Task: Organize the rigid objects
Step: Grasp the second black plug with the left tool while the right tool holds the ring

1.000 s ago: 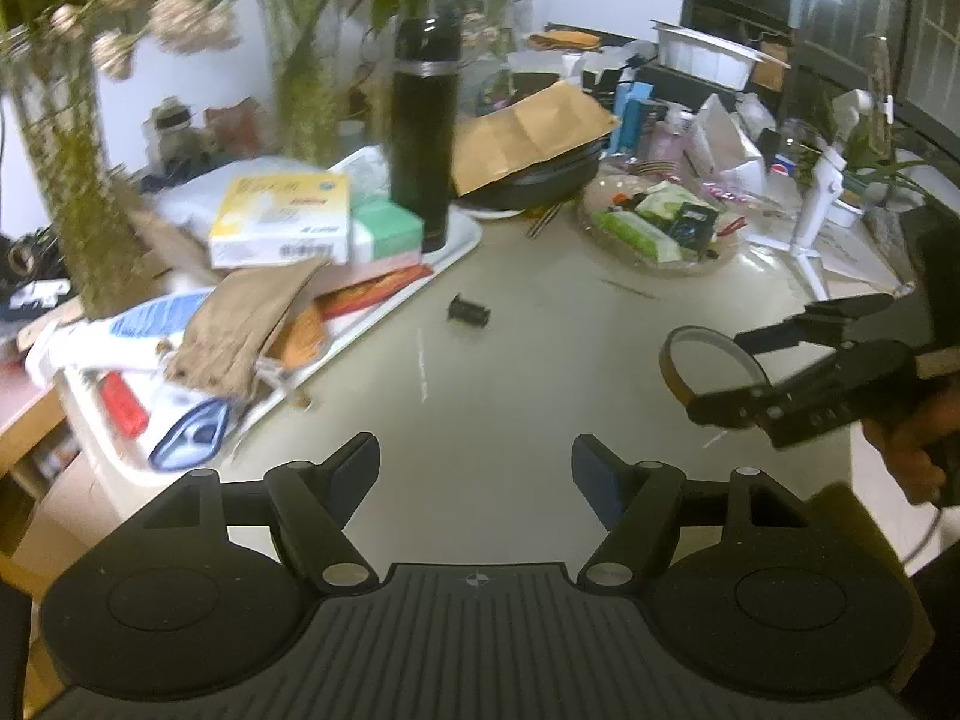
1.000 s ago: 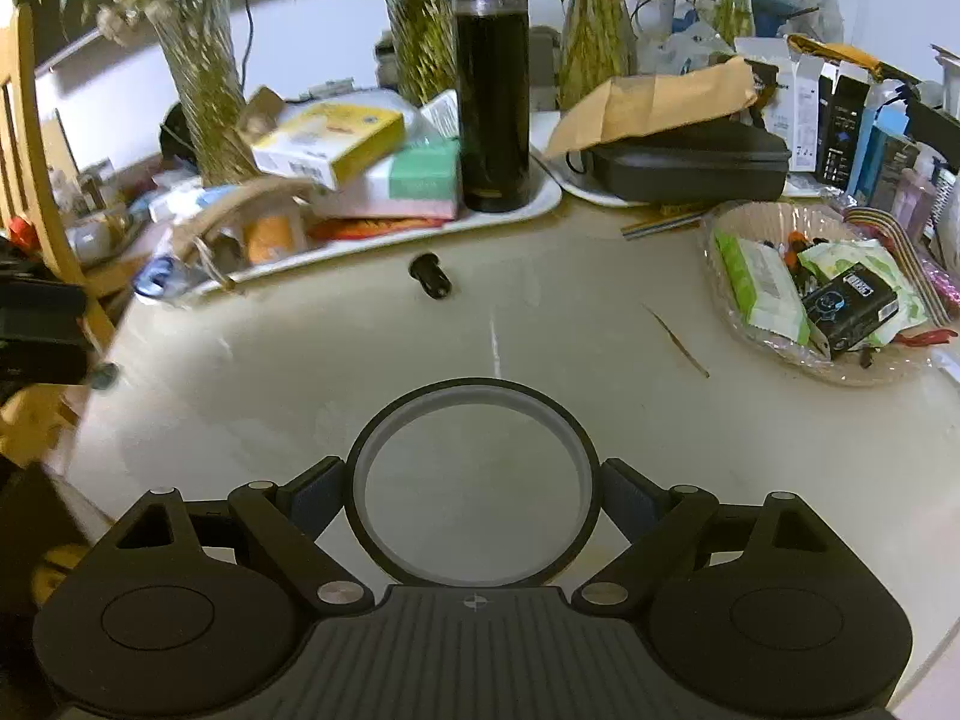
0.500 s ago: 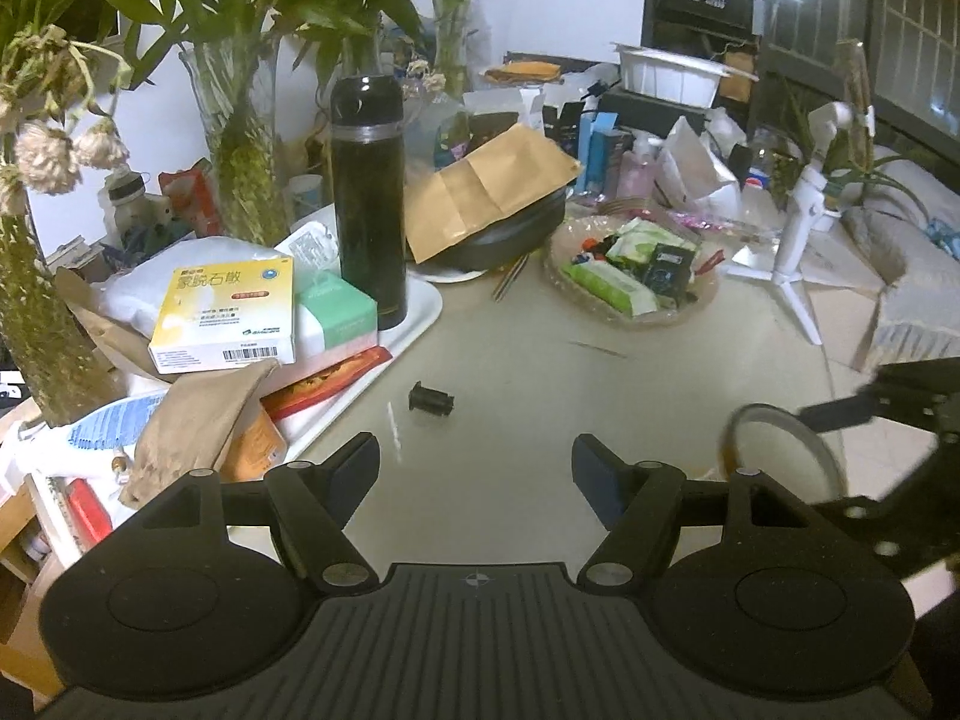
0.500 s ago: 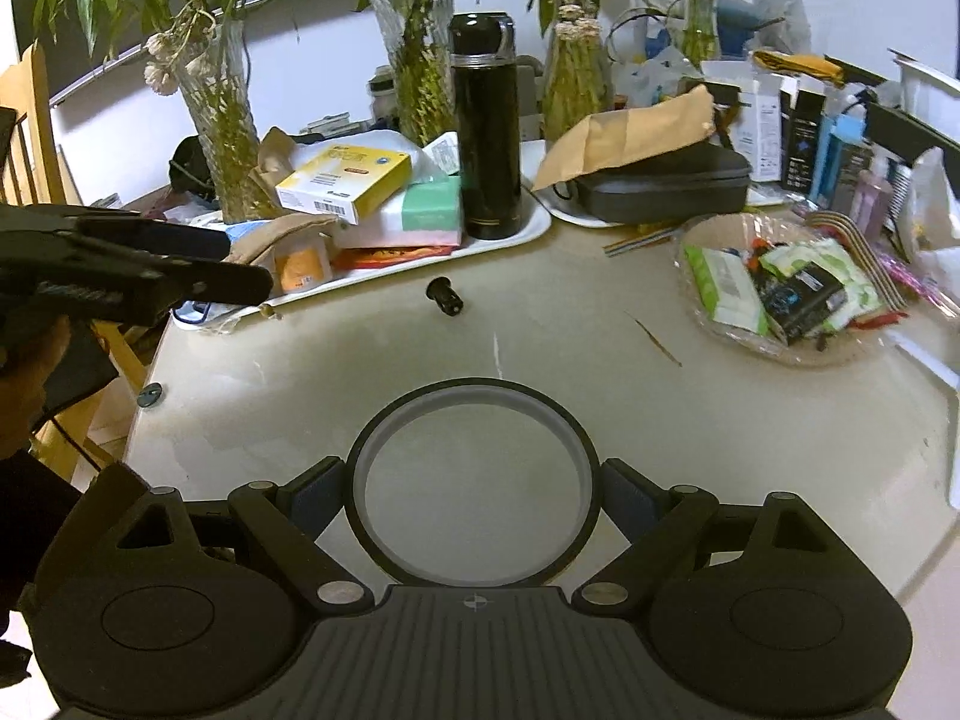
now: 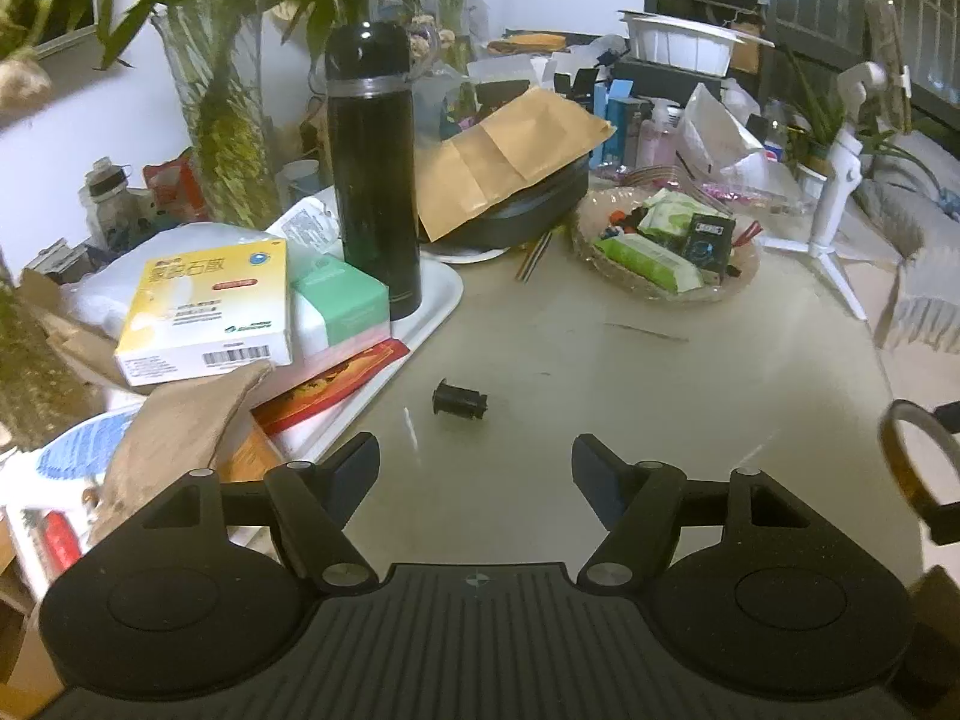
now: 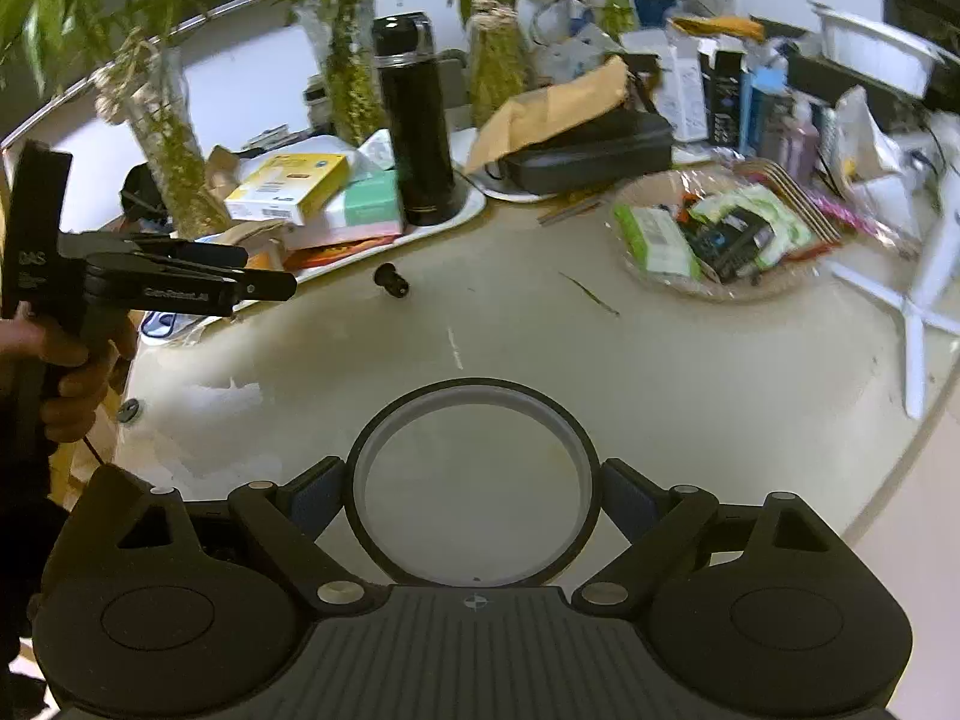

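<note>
1. My right gripper (image 6: 474, 495) pinches the tape ring (image 6: 474, 483) across its outer rim above the table (image 6: 690, 372); it looks light, stiff, maybe slippery.
2. My left gripper (image 5: 475, 461) is spread, empty, near the small black part (image 5: 459, 401).

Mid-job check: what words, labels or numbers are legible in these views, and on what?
"蒙脱石散": large print on the yellow box; its small print and barcode digits are too small to read.
"DAS": side of the left claw body, blurry, uncertain.
Lettering along that claw's finger: too blurred.
Packets in the basket: unreadable.
</note>
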